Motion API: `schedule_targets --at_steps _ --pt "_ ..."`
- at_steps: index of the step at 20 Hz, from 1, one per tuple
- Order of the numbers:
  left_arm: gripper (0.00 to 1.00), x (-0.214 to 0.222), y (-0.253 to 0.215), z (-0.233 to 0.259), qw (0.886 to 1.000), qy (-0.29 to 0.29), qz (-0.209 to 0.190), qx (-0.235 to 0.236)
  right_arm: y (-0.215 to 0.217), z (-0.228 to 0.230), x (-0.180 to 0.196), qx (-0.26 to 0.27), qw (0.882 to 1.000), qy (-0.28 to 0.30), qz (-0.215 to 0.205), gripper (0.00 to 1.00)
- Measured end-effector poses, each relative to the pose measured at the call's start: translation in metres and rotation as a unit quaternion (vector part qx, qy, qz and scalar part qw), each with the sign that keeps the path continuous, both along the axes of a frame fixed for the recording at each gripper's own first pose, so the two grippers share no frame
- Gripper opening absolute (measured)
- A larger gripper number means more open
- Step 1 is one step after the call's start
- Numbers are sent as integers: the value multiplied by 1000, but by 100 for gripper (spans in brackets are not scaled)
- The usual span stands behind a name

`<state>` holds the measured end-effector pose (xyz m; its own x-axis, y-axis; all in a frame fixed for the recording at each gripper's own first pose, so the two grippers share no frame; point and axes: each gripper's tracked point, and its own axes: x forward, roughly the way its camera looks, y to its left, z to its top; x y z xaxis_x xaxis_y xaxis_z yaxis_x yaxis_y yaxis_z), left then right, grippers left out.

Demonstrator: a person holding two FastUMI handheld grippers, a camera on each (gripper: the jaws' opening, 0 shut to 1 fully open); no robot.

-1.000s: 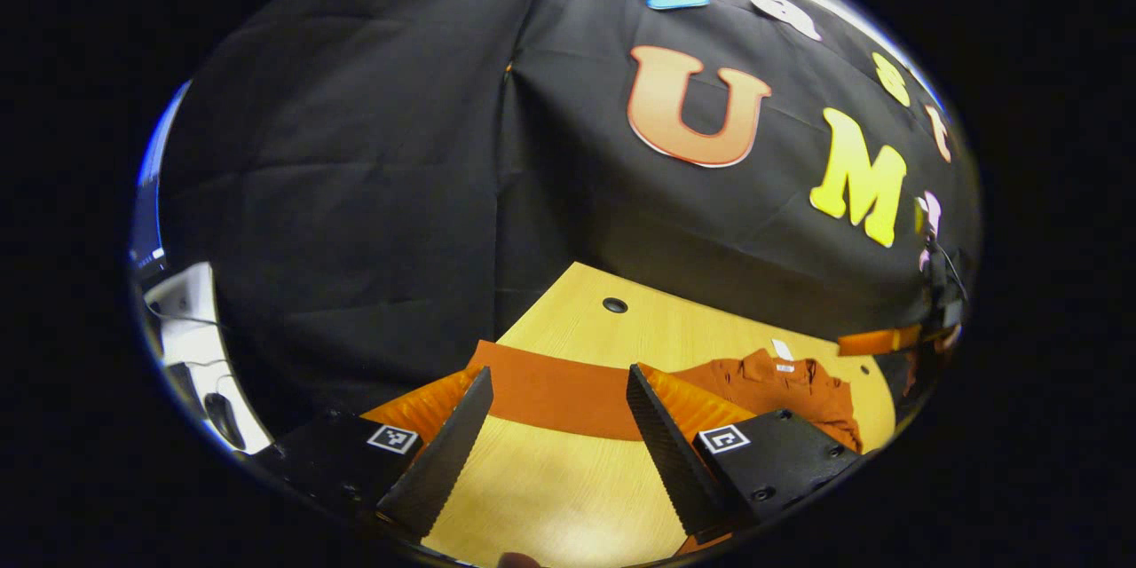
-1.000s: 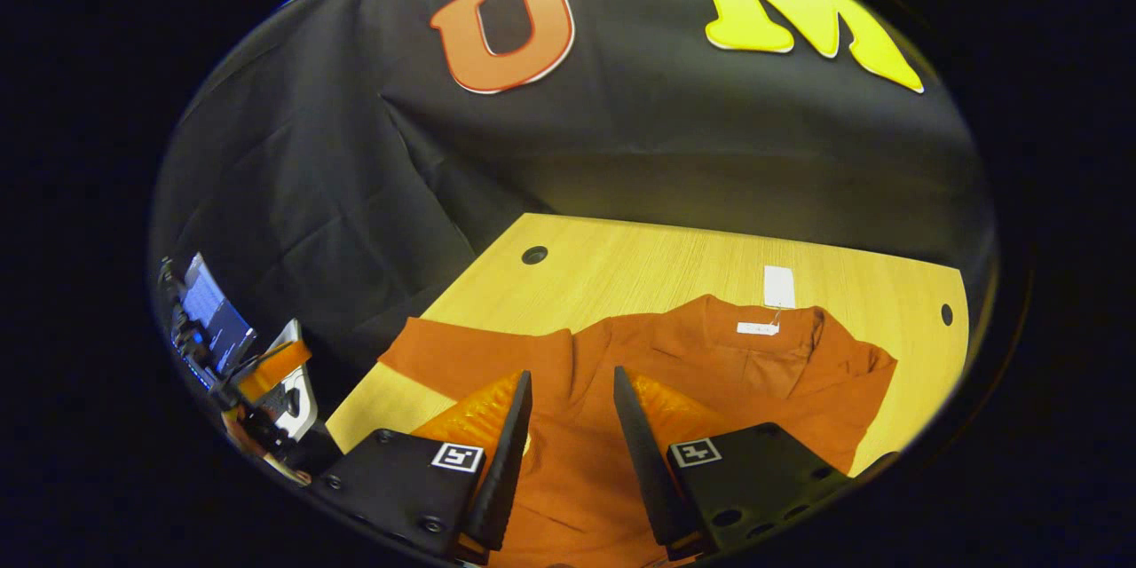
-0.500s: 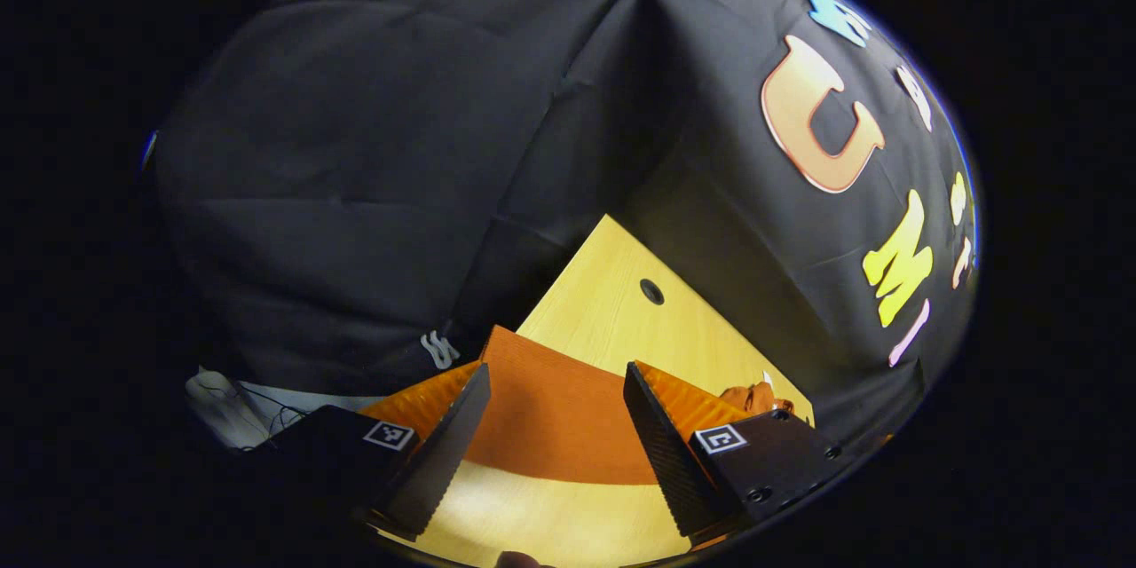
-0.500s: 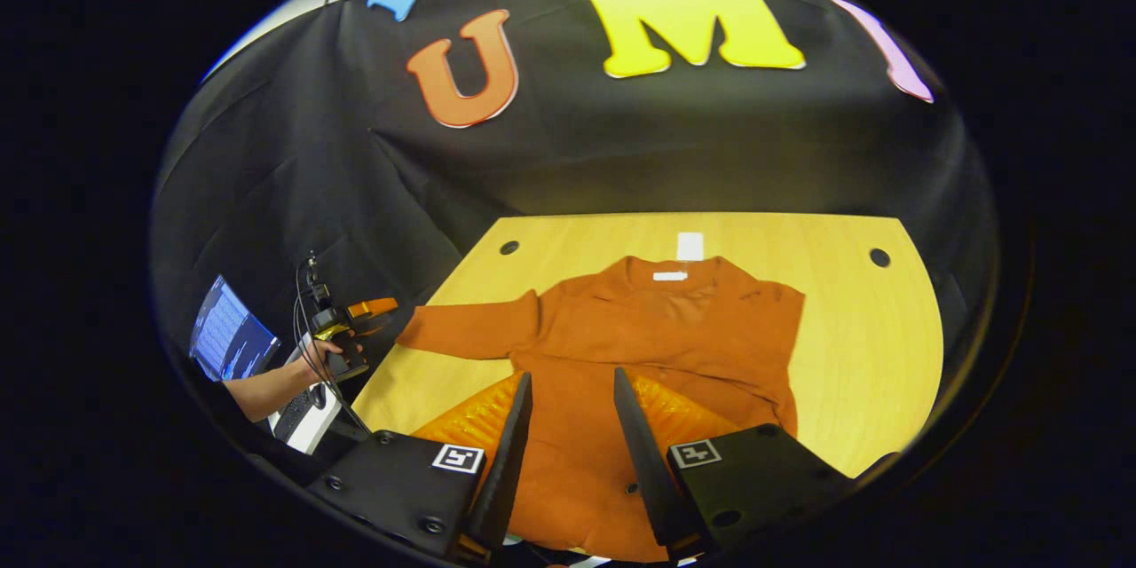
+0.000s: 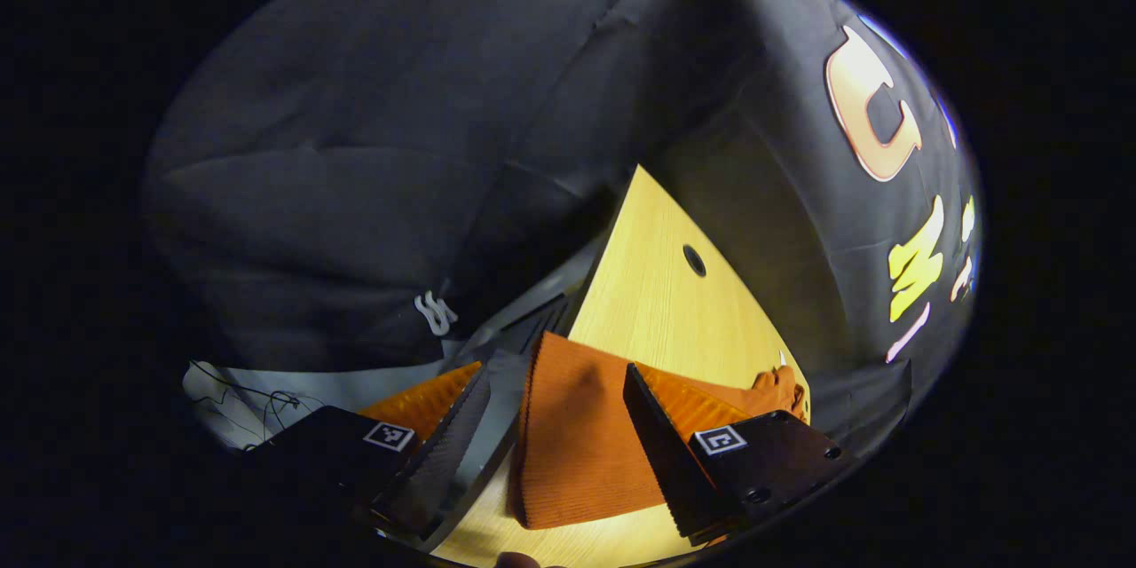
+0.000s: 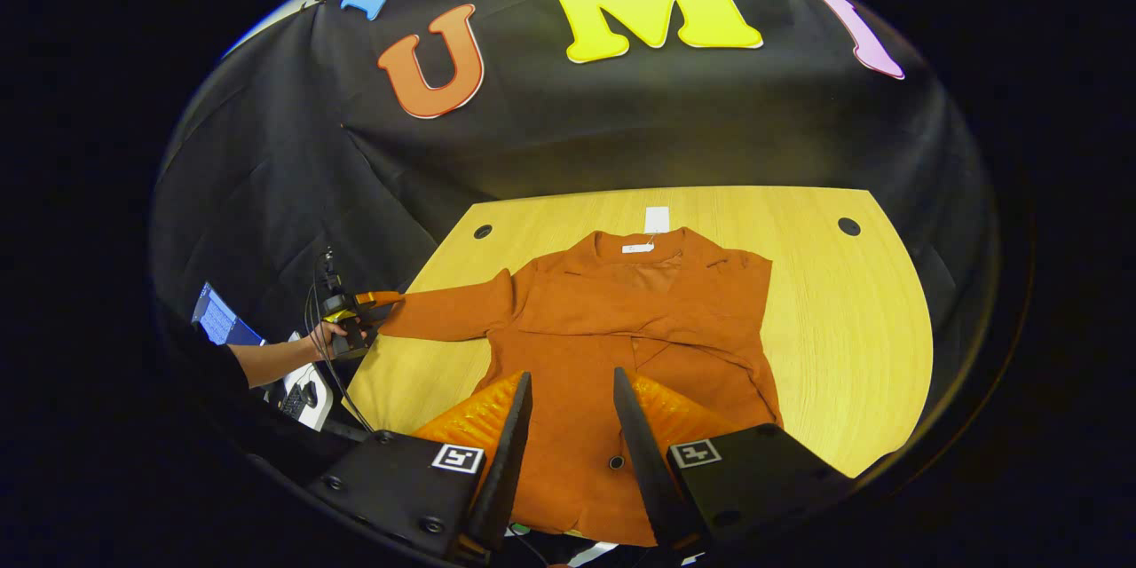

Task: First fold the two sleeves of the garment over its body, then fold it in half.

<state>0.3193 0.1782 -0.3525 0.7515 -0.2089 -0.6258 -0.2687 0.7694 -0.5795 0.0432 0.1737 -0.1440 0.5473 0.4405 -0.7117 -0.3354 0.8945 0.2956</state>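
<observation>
A rust-orange garment (image 6: 621, 319) lies flat on the wooden table (image 6: 852, 319), collar toward the far wall. One sleeve (image 6: 710, 302) is folded across the body. The other sleeve (image 6: 444, 315) stretches out to the table's left edge, where a hand holds my left gripper (image 6: 368, 306) at the cuff. In the left gripper view the ribbed cuff (image 5: 577, 435) lies between the spread fingers of my left gripper (image 5: 557, 373), which is open. My right gripper (image 6: 571, 377) hovers open above the garment's lower part, with nothing held.
A white tag (image 6: 657, 219) lies by the collar. The table has round holes (image 6: 482, 232) near its far corners. A laptop (image 6: 217, 324) and white equipment (image 6: 306, 395) sit off the table's left side. The table edge (image 5: 497, 470) runs under my left gripper.
My right gripper has pulled back and up, so the whole garment now shows. My left gripper has swung toward the table's edge, bringing the cuff between its fingers.
</observation>
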Motion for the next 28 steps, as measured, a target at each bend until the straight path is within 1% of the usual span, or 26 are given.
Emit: schedule_targets --at_steps 2,3,4,5,6,8,10,12,14,17,20,23,25,26,27,28 --pt "99 -3 -7 -12 1000 23 -15 -3 -2 0 -2 -6 1000 1 7 61" --pt "99 -1 -8 -8 1000 18 -12 -9 -2 -2 -3 -8 1000 2 9 61" --pt "88 0 -7 -7 1000 22 -8 -2 -1 -2 -2 -6 1000 4 7 61" --pt "99 0 -4 -8 1000 24 -9 10 -1 -1 -3 -3 1000 7 4 61" --pt "98 1 -4 -5 999 20 -13 27 -1 0 -1 1 1000 9 -1 62" --pt "73 -1 2 -4 996 22 -16 84 -2 -1 2 4 1000 10 -15 62" --pt "66 1 9 4 990 28 -22 139 -7 -3 6 10 999 13 -28 62" --pt "35 3 21 9 980 29 -7 195 -9 -5 0 18 999 20 -31 62" --pt "4 3 4 18 983 23 -17 180 -12 -8 -6 14 999 17 -24 62" --pt "3 4 -12 41 983 -2 -12 182 -11 0 -18 17 1000 4 -6 62" --pt "3 2 -37 84 983 -35 -22 177 -12 10 -23 23 999 -23 11 61" --pt "3 -2 -64 134 982 -61 -25 179 -12 22 -35 52 998 -35 20 62" --pt "3 -7 -93 168 981 -75 -30 177 -22 28 -41 61 997 -47 29 62" --pt "0 -10 -111 186 980 -85 -34 178 -31 32 -45 62 996 -57 35 62" --pt "3 -12 -128 203 979 -93 -38 180 -39 36 -51 63 995 -66 39 62" --pt "3 -15 -148 220 977 -99 -44 182 -49 41 -56 68 994 -73 39 62"
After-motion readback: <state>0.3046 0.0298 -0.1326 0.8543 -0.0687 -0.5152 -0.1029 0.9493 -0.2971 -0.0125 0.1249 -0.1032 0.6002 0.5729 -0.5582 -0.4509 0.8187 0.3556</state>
